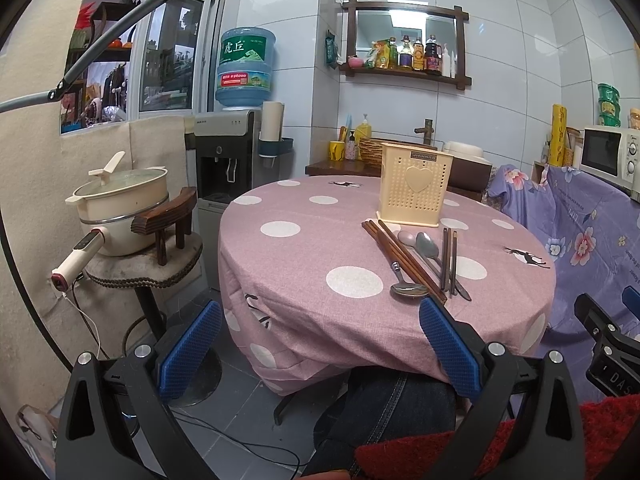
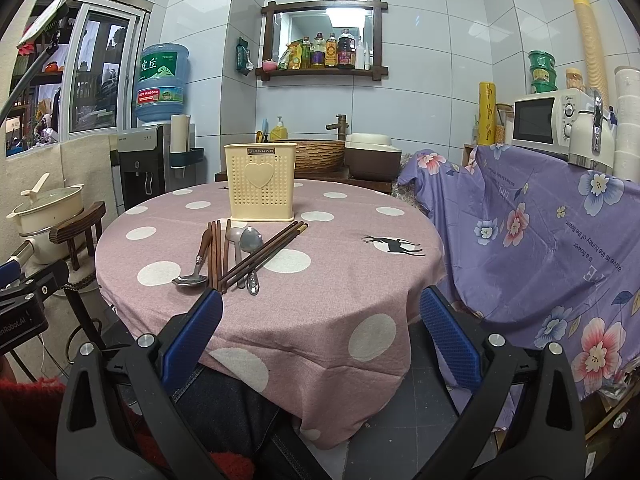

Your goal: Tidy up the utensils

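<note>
A cream perforated utensil holder [image 1: 414,190] [image 2: 261,180] stands upright on the round pink polka-dot table [image 1: 312,240] [image 2: 340,280]. In front of it lie brown chopsticks [image 1: 408,258] [image 2: 218,254], dark chopsticks [image 1: 448,260] [image 2: 268,252], a wooden-handled spoon [image 1: 402,280] [image 2: 196,270] and metal spoons [image 1: 426,246] [image 2: 250,242]. My left gripper [image 1: 320,340] is open and empty, held below the table's near edge. My right gripper [image 2: 320,332] is open and empty, near the front edge, short of the utensils.
A side stool holds a cream pot [image 1: 124,200] at the left. A water dispenser [image 1: 228,148] stands behind. A purple floral cloth [image 2: 540,240] covers furniture at the right, with a microwave [image 2: 548,120] on it. The person's knees sit under the table.
</note>
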`<control>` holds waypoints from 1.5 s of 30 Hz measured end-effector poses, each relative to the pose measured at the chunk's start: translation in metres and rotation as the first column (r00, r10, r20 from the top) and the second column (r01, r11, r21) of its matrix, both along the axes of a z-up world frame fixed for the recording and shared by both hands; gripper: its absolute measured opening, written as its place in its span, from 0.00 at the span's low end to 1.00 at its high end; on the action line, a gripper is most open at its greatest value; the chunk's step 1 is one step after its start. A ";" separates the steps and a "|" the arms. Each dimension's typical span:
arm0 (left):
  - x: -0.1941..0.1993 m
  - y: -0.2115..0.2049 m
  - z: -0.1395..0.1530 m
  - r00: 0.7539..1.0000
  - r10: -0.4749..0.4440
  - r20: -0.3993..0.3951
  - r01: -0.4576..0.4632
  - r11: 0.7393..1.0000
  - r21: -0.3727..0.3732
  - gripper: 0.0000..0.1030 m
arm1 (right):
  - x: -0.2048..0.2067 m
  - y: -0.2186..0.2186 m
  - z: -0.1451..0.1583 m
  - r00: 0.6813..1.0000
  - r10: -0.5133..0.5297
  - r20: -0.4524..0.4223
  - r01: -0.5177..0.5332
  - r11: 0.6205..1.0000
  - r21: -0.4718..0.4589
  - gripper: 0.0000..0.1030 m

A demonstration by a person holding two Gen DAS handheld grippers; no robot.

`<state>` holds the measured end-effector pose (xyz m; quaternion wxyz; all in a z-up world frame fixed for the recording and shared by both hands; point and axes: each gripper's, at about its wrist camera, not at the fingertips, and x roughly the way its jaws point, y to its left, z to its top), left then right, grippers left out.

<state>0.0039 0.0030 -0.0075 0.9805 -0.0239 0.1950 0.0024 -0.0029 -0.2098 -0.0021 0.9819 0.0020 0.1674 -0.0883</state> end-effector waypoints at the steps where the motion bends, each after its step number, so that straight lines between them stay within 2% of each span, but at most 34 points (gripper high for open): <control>1: 0.000 0.000 0.000 1.000 0.000 -0.001 0.000 1.000 0.000 0.95 | 0.000 0.000 0.000 1.000 0.001 0.000 -0.001 1.000 0.000 0.95; 9: 0.001 0.001 -0.001 1.000 -0.002 -0.004 0.002 1.000 0.001 0.95 | 0.004 0.000 -0.008 1.000 0.001 -0.004 -0.001 1.000 0.002 0.95; 18: 0.005 0.007 -0.015 0.999 -0.002 -0.034 0.002 1.000 -0.006 0.95 | 0.010 0.002 -0.012 1.000 0.007 -0.024 -0.007 1.000 -0.005 0.95; 22: 0.017 0.005 -0.017 0.999 -0.009 -0.050 0.010 1.000 0.024 0.95 | 0.022 -0.001 -0.014 0.998 0.011 -0.056 -0.010 1.000 0.005 0.95; 25: 0.033 0.004 -0.019 0.997 -0.005 -0.082 0.009 0.999 0.053 0.95 | 0.038 -0.009 -0.018 0.995 0.005 -0.097 -0.002 1.000 0.028 0.95; 35: 0.097 0.012 -0.032 0.977 0.018 -0.214 -0.013 1.000 0.025 0.95 | 0.099 -0.034 -0.030 0.980 -0.014 -0.197 0.027 0.998 0.065 0.95; 37: 0.110 0.011 -0.032 0.975 0.036 -0.219 -0.028 0.999 0.039 0.95 | 0.113 -0.037 -0.030 0.977 -0.012 -0.212 0.026 0.997 0.067 0.95; 41: 0.134 0.009 -0.029 0.968 0.016 -0.250 -0.007 0.999 0.038 0.95 | 0.148 -0.037 -0.028 0.968 0.011 -0.249 0.005 0.998 0.065 0.95; 45: 0.163 0.001 -0.024 0.953 0.007 -0.303 0.035 0.990 0.134 0.95 | 0.189 -0.040 -0.027 0.946 0.043 -0.321 -0.017 0.996 0.082 0.95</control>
